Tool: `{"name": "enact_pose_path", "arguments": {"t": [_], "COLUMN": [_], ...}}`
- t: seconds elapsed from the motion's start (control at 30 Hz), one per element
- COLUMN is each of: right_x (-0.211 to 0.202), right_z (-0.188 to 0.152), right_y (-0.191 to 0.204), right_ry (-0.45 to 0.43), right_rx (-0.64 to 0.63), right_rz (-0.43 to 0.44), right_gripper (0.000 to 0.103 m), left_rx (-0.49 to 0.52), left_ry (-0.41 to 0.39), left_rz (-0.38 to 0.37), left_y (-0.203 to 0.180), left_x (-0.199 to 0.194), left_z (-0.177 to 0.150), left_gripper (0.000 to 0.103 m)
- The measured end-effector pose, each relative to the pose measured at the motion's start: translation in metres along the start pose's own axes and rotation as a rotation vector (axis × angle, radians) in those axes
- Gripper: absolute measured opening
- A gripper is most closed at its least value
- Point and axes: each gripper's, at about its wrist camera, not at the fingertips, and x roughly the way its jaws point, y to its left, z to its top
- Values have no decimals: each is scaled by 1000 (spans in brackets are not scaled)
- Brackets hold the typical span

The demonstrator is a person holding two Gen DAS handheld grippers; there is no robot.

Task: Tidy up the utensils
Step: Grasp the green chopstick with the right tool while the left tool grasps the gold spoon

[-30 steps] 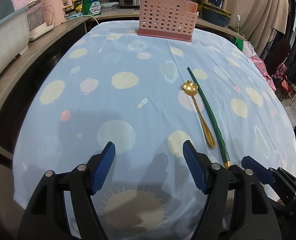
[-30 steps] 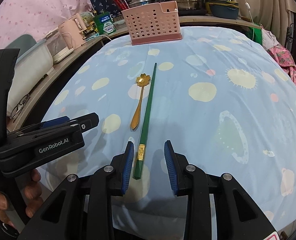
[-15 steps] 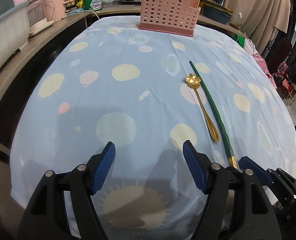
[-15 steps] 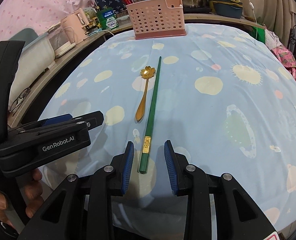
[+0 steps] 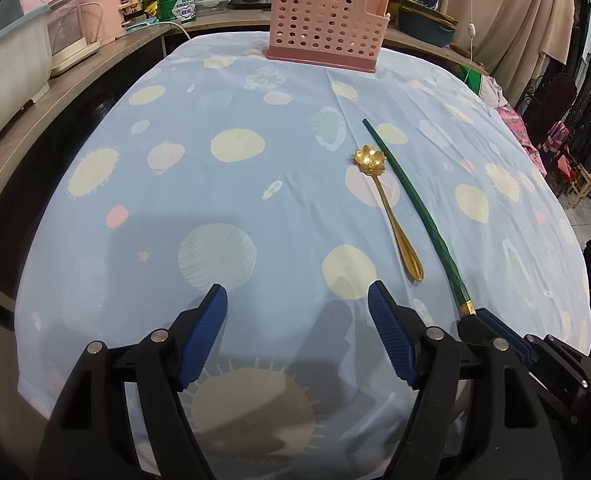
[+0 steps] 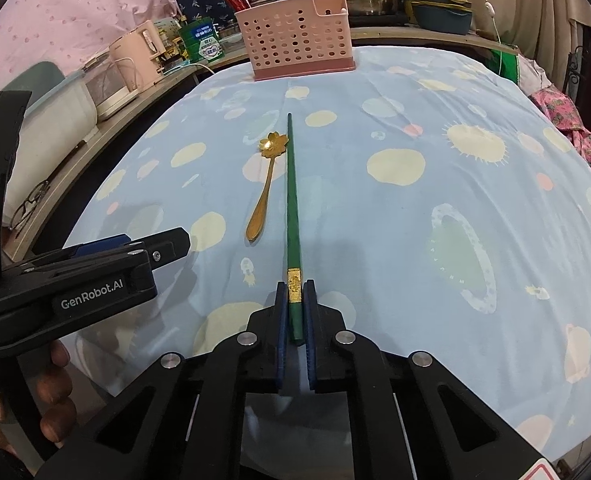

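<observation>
Right gripper (image 6: 296, 292) clamped on the near end of the green chopstick (image 6: 292, 200), fingers (image 6: 281, 308) pressing either side by its gold band. Chopstick lies on the blue patterned tabletop (image 6: 435, 152), pointing toward the pink basket (image 6: 301, 46) at the far edge. Gold spoon (image 6: 264, 192) just left of it, flower bowl away. Left gripper (image 6: 135, 248) at left, empty.
</observation>
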Motion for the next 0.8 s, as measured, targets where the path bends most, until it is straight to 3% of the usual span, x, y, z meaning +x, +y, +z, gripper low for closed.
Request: {"name": "enact_pose_path", "arguments": {"t": [0.3, 0.47, 0.63, 0.73, 0.8], "right_x": [-4, -5, -3, -2, -1], "right_z": [6, 7, 7, 6, 6], "right_y": [-21, -29, -31, -31, -30], "right_ry": [-21, -24, -21, -19, -19], "right_rx": [64, 89, 95, 97, 98], "right_rz": [-20, -25, -21, -18, -16], "right_gripper": [7, 7, 7, 7, 7], "left_rx": [34, 61, 84, 83, 72], "left_ry": [3, 9, 9, 4, 6], "left_rz": [-79, -75, -28, -24, -39], "left_y": [-28, -43, -44, -41, -38], "left_x": [5, 20, 28, 25, 23], "left_z": [9, 13, 12, 13, 13], "left_gripper": [73, 72, 61, 43, 20]}}
